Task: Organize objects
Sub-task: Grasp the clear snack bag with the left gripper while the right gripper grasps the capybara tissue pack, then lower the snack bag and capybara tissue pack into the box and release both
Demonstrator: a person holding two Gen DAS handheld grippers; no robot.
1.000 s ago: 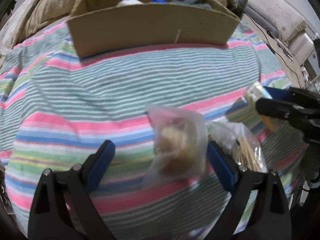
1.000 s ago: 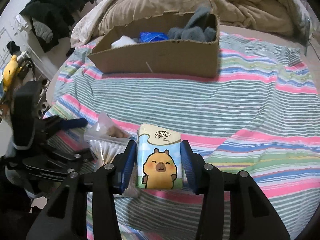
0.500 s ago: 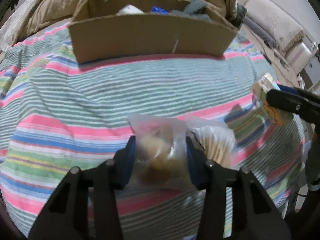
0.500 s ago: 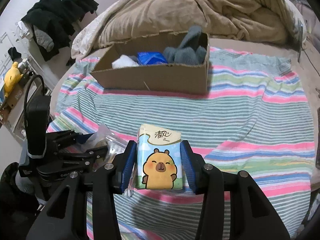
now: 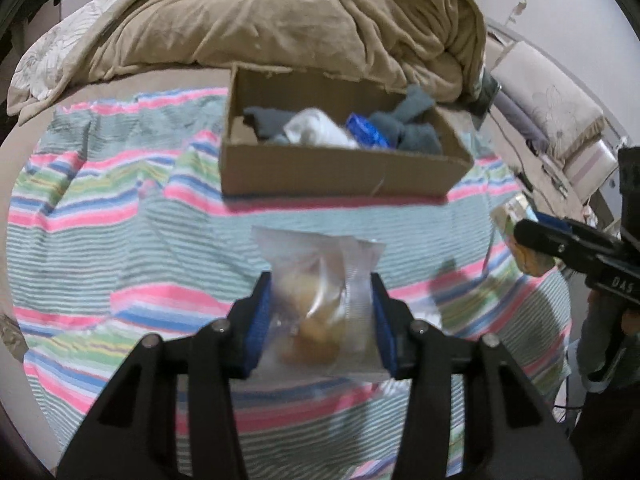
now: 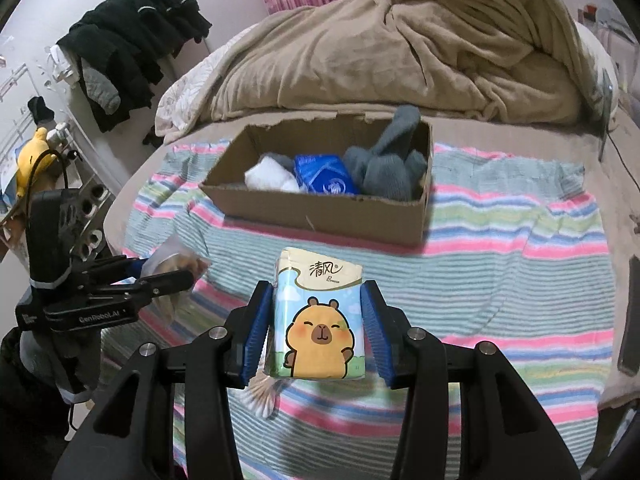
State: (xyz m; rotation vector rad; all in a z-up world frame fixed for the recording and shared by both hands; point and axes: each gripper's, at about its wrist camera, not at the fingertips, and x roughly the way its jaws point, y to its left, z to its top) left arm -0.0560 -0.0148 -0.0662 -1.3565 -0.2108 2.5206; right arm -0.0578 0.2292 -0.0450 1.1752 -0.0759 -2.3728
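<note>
The clear snack bag (image 5: 320,304) sits pinched between the blue pads of the left gripper (image 5: 320,320), the jaws closed in to the bag's width and pressing both of its sides, the bag held up above the striped blanket (image 5: 120,240); its contents are blurred, brownish lumps at most, and what they are cannot be told; the tissue pack (image 6: 320,320) with the cartoon capybara stands upright in the right gripper (image 6: 318,332), the jaws drawn in against its two side faces and gripping it, raised off the blanket; under that pack a clear packet of cotton swabs (image 6: 262,394) lies on the blanket, mostly hidden by the pack and the left finger; beyond both grippers the cardboard box (image 6: 320,212) rests on the blanket, open on top, with grey socks (image 6: 384,168), a blue packet (image 6: 324,174) and something white (image 6: 268,178) inside, the white item too blurred to name; in the left wrist view the right gripper enters from the right edge, its pack largely hidden behind the dark finger; a tan duvet (image 6: 400,52) is heaped behind the box; dark clothes (image 6: 132,40) hang at the far left.
</note>
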